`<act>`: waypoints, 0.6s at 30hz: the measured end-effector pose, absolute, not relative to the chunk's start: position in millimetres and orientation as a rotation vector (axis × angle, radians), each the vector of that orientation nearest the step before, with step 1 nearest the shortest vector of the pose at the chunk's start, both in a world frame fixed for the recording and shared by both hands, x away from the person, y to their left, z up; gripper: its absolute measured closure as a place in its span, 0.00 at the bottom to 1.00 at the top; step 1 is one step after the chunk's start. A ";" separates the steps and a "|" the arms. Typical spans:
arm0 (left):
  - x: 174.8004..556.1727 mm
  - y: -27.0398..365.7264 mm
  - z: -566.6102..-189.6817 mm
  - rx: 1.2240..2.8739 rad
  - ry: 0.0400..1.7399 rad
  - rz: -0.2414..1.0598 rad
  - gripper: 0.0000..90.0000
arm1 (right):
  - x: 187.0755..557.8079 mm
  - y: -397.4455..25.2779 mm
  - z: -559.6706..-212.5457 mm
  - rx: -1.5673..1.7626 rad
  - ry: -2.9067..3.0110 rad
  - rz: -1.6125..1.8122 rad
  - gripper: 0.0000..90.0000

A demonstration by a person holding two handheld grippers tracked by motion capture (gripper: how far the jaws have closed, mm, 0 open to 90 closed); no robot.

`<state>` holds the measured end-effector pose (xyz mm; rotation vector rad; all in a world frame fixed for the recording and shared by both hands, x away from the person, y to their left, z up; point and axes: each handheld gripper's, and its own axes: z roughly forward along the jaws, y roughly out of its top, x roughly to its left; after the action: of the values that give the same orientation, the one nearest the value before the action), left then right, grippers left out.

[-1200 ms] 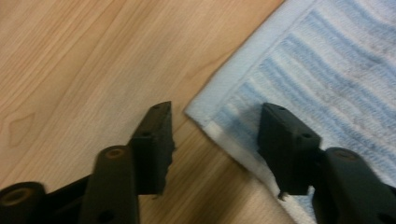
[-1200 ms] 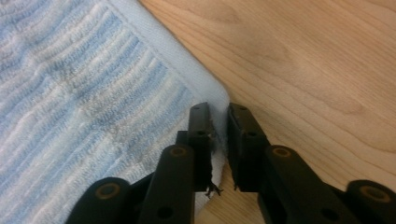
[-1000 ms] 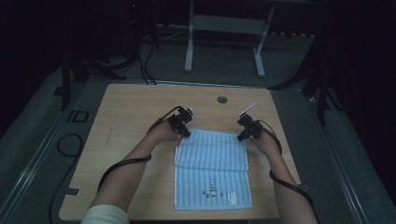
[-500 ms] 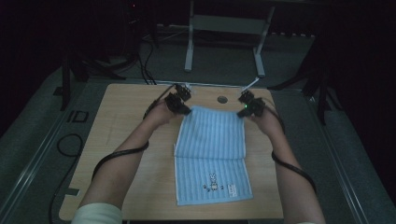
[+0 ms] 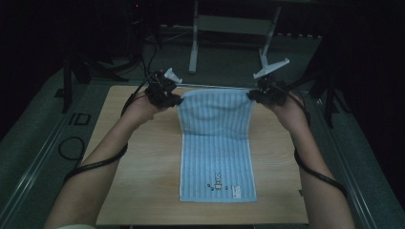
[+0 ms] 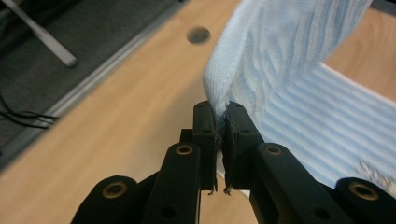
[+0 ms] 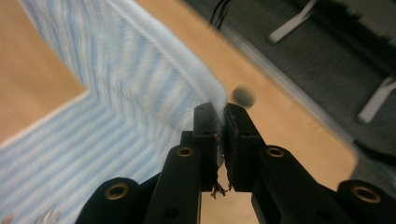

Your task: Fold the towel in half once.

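Two tools: both up at the far end of the desk (image 5: 143,191), one on each far corner of the towel (image 5: 217,143).
Left tool (image 5: 173,98): jaws pressed together on the towel's far left corner; in the left gripper view (image 6: 221,122) the cloth is squeezed right between the black jaws, with a few frayed threads hanging below them.
Right tool (image 5: 252,95): same deal on the far right corner, pinched tight in the right gripper view (image 7: 221,122).
Towel: light blue with thin stripes, far edge lifted off the desk and stretched between the tools, near half lying flat on the wood.
Towel print: a small figure and a little label near the closest edge, too small to read from the high view.
Hole in desk (image 6: 198,34): dark round spot on the wood past the towel; it looks blurry in the right gripper view (image 7: 243,96).
Hands: mostly tucked behind the tools, so fingers are hard to make out.
Room: super dark, just a pale stand (image 5: 234,28) and some cables (image 5: 143,52) on the floor behind the desk.
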<state>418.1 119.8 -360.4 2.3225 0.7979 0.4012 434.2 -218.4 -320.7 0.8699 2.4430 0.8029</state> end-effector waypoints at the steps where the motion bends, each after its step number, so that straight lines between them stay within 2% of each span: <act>1: 412.0 119.3 -368.1 2.324 0.786 0.387 0.94 | 427.7 -220.4 -328.9 0.856 2.449 0.796 0.93; 10: 362.9 99.7 -419.1 2.404 0.632 0.243 0.93 | 395.0 -236.1 -397.9 0.872 2.552 0.705 0.93; 18: 325.1 98.0 -446.7 2.435 0.580 0.211 0.93 | 351.9 -253.2 -432.6 0.905 2.600 0.855 0.92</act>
<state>325.1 98.0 -446.7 2.4348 0.5803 0.2109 351.9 -253.2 -432.6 0.9052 2.6001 0.8553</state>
